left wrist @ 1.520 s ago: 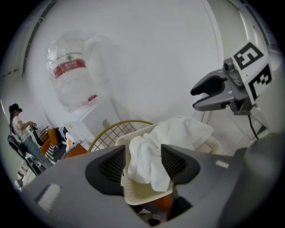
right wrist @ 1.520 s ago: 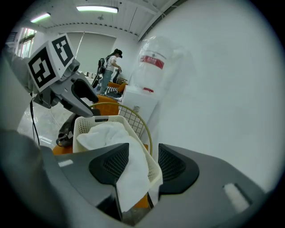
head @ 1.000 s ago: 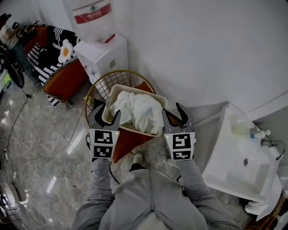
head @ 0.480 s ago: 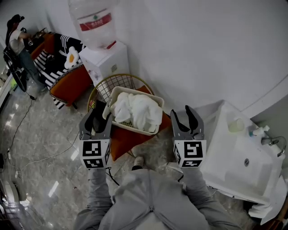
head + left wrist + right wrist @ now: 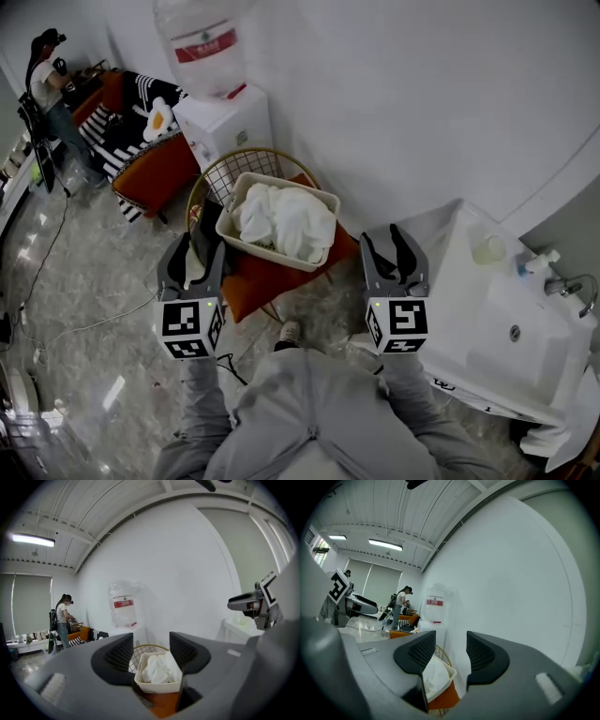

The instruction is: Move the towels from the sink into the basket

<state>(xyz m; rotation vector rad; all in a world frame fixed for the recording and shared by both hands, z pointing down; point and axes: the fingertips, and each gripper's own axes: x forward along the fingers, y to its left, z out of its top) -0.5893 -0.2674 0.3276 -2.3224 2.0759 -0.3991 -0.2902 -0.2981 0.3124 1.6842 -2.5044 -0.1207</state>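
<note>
A cream plastic basket (image 5: 230, 223) rests on an orange seat with a gold wire back, and white towels (image 5: 281, 217) are heaped in it. My left gripper (image 5: 195, 248) hangs open just left of the basket, holding nothing. My right gripper (image 5: 386, 246) is open and bare too, between the basket and the white sink (image 5: 459, 305). In the left gripper view the basket (image 5: 157, 686) and its towels (image 5: 157, 667) show through the gap of the gripper (image 5: 151, 651). In the right gripper view the gripper (image 5: 451, 653) stands apart, with the basket (image 5: 449, 671) low and left of the gap.
A water dispenser (image 5: 220, 103) stands against the wall behind the basket. An orange armchair (image 5: 150, 164) with a striped throw is at the left, and a person (image 5: 47, 80) stands beyond it. The sink has a tap (image 5: 562, 289) and a bottle (image 5: 487, 248).
Both grippers have drawn back from the basket and spread apart, the left going left and the right going right. The towels stay in the basket.
</note>
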